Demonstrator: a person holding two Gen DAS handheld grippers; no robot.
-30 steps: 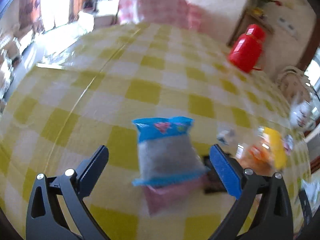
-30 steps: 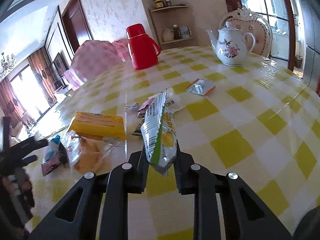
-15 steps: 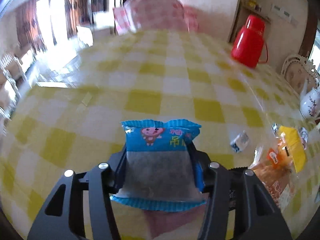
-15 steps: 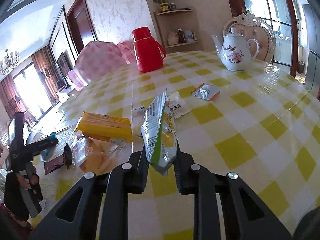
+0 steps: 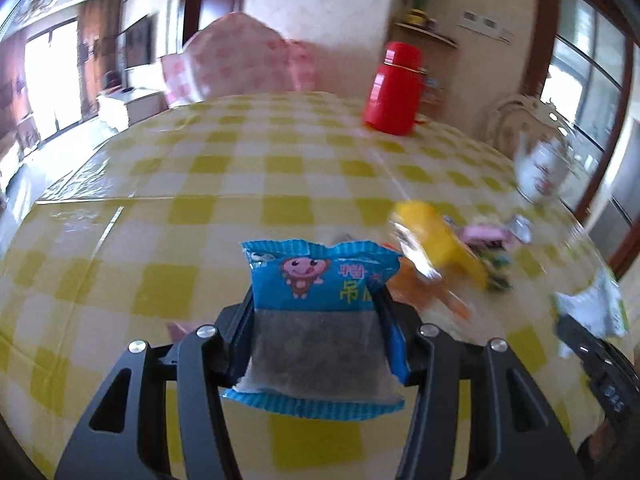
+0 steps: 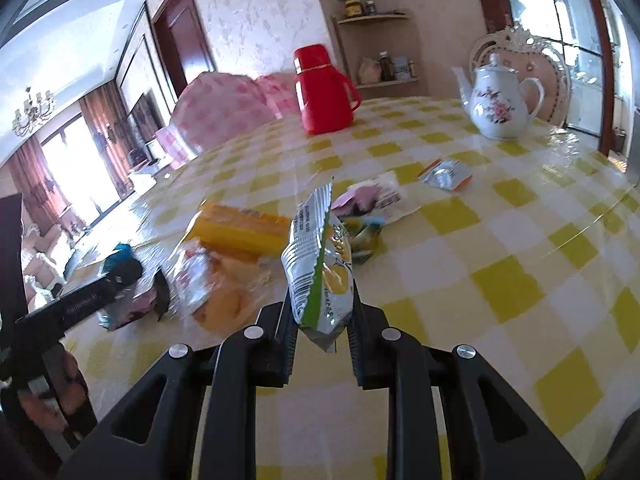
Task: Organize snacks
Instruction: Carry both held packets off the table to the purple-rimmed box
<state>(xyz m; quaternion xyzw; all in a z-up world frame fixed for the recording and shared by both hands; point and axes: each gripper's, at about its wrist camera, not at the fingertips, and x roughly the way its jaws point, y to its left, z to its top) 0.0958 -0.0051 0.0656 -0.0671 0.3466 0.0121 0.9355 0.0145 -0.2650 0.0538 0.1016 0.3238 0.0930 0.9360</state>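
Note:
My left gripper (image 5: pixel 316 320) is shut on a blue snack packet (image 5: pixel 320 316) with a cartoon monkey, held above the yellow checked table (image 5: pixel 240 176). My right gripper (image 6: pixel 320 316) is shut on a silver and green snack packet (image 6: pixel 320 264), held upright above the table. A pile of snacks lies between them: a yellow packet (image 6: pixel 240 230), a clear orange bag (image 6: pixel 216 280), a pink packet (image 6: pixel 362 196) and a small silver sachet (image 6: pixel 446 174). The left gripper also shows at the left of the right wrist view (image 6: pixel 80 300).
A red thermos jug (image 6: pixel 322 92) stands at the table's far side. A white flowered teapot (image 6: pixel 498 106) stands at the far right. A pink covered chair (image 5: pixel 236 60) is behind the table. A dark pink packet (image 6: pixel 136 304) lies at the pile's left.
My left gripper closed on the blue packet, lifted it off the table and swung right toward the snack pile. My right gripper kept its packet and drifted slightly.

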